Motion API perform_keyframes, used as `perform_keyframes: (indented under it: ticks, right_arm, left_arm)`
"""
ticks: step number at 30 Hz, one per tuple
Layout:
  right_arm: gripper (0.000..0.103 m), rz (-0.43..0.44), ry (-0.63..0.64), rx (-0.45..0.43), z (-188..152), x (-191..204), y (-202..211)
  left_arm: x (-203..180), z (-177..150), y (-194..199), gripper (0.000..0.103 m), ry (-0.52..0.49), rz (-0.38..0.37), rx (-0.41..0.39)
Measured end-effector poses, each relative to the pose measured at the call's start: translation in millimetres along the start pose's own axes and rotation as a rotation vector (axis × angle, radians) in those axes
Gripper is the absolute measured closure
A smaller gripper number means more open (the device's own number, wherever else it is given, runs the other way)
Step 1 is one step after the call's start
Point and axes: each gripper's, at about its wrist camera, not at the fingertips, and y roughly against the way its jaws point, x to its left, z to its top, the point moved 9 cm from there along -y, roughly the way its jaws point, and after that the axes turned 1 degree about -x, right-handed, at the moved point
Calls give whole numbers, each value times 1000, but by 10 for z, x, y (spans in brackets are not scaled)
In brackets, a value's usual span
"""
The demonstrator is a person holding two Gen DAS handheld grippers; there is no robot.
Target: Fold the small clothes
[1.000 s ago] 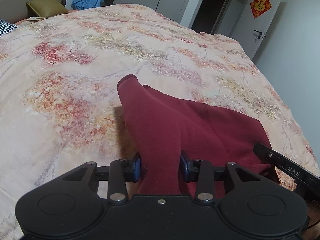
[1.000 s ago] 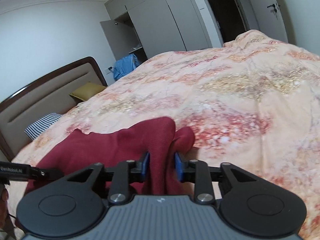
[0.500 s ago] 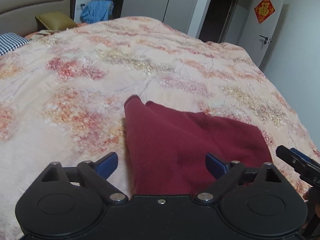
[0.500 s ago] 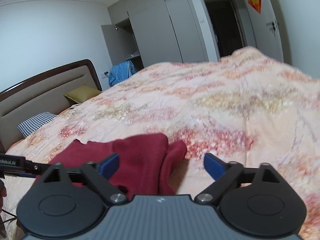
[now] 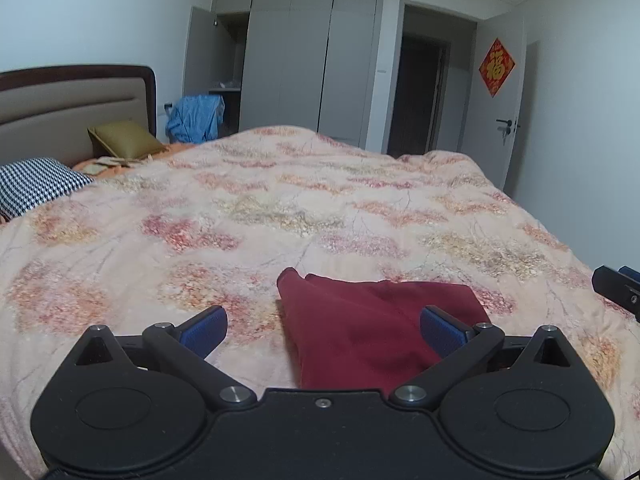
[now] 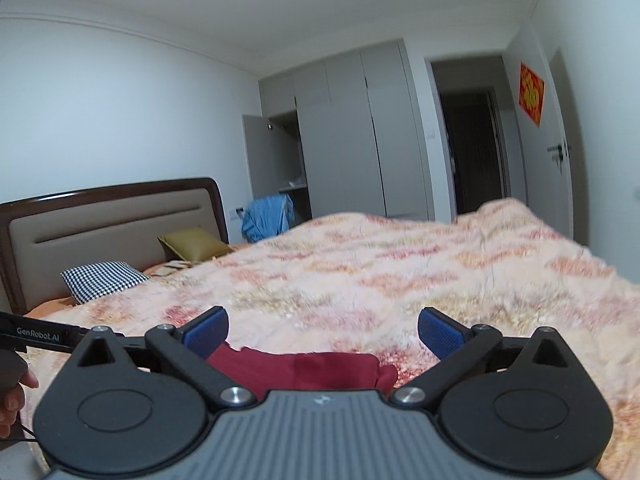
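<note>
one garment, two pillows, two grippers

Near edge of the red garment hidden behind the left tool's body; in the right wrist view only a strip of it shows above the housing. Bedspread motion-blurred there. Right tool cut off at the frame edge — jaw state unreadable in that view.
</note>
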Motion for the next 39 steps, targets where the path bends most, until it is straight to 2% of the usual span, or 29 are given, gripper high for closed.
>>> perform_keyframes:
  ticks: [8,20,27,32,39]
  right_arm:
    - [0,-12,18,-59,-74,325,851]
    - [0,-94,45,-77,-615,642,1804]
    - [0,-127,51,-81,-952,735,2096]
    - [0,-134,92,-67,-1173,789,2177]
    - [0,-153,67,-66,-1260,731,2179]
  left_arm:
    - [24,-377,725,1,-13,-1,-56]
    - [24,-1039,1434,1,-7,14,-112]
    - [63,-1355,1605,1,9,23,-95]
    - [106,-1630,1646,1,-16,42,-69]
    - [136,-1739,1669,1,-21,46,-79]
